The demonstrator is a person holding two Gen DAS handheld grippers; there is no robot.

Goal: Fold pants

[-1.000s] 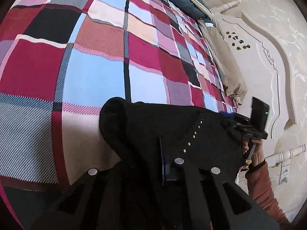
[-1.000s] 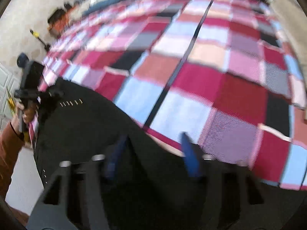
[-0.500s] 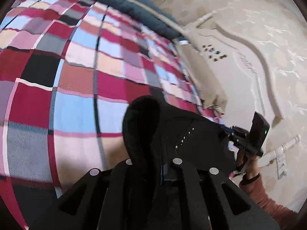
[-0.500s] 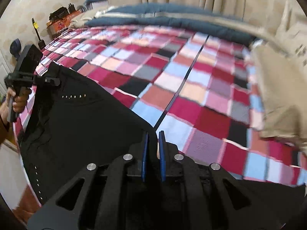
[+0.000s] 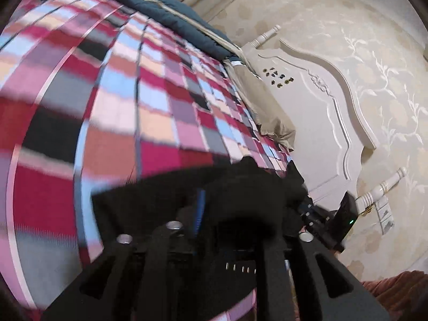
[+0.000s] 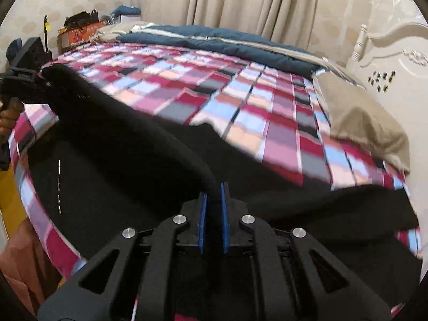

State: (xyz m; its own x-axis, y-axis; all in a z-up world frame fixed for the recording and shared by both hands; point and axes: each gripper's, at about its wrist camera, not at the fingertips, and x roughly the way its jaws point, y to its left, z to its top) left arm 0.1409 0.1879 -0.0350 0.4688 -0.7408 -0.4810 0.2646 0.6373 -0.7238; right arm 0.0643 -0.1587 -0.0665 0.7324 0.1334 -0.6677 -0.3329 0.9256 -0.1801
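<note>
The black cloth pants (image 6: 128, 176) are lying across the near edge of the red, pink and blue checked bedspread (image 6: 240, 112). The right gripper (image 6: 213, 200) is clenching a raised fold of them between blue pads. The left gripper (image 6: 40, 80) is gripping the far end (its jaws have just been opening slightly, cloth between them).

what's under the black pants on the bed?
The black fabric pants lie on the red, pink and blue checked bedspread, which shows all around them. The patch of bedspread directly beneath is covered, so anything lying there can't be seen.
</note>
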